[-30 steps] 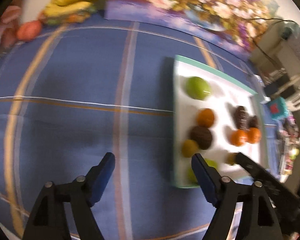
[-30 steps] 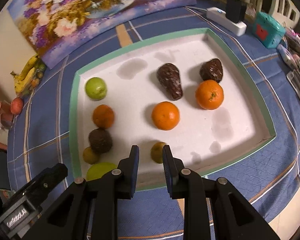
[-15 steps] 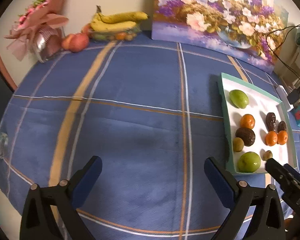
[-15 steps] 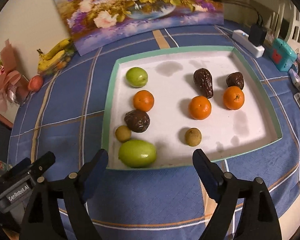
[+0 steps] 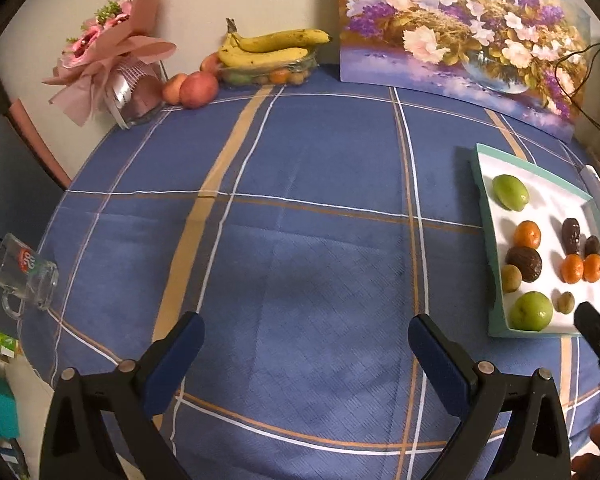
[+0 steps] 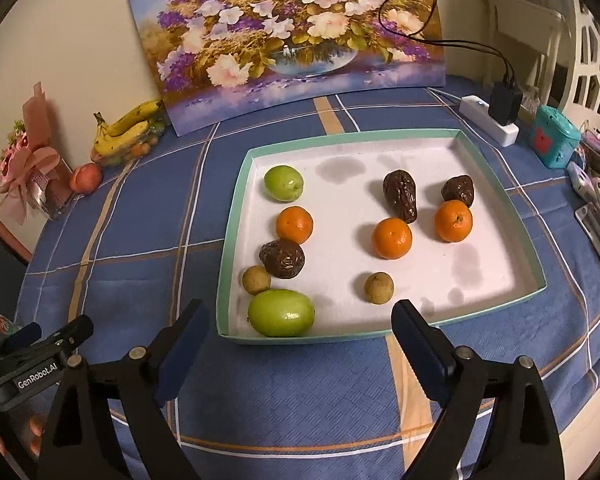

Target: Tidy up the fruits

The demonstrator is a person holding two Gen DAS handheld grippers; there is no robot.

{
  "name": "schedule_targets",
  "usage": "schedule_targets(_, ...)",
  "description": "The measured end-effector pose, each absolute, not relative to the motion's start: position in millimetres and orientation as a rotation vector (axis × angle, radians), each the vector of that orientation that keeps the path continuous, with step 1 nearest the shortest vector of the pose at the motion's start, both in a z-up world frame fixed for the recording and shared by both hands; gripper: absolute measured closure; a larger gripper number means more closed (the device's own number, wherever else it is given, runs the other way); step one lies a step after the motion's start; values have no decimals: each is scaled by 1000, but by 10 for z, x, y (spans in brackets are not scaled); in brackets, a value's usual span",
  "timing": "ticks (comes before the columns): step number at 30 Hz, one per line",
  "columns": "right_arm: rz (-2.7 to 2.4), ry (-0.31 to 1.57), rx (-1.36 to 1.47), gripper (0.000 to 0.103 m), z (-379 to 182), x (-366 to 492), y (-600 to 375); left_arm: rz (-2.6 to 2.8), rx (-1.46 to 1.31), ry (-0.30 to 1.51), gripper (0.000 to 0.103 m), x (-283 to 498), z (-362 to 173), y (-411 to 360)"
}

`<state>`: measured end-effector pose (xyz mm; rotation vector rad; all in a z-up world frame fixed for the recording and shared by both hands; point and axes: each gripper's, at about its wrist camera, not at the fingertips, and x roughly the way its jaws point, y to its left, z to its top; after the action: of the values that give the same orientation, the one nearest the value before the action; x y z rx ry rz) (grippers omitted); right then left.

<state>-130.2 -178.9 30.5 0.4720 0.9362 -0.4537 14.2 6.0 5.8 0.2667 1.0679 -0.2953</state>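
Nine fruits lie in the teal-rimmed tray (image 6: pixel 500 196), loosely sorted in columns, likely grouped by kind. Both the right gripper (image 6: pixel 298 334) and left gripper (image 5: pixel 306 344) hover with jaws wide apart, holding nothing. Bare blue tabletop (image 5: pixel 300 160) left of the tray leaves ample room to move.

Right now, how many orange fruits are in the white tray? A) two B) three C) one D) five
B: three oranges sit in the tray, one in the left column, one in the middle and one on the right.
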Motion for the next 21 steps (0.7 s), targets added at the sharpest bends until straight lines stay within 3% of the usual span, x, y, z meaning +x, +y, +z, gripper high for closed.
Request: schedule_targets(21, -440, 965, 407, 10, 269, -1236, -1707, -316, 272, 1115, 0, 135, 5, 29)
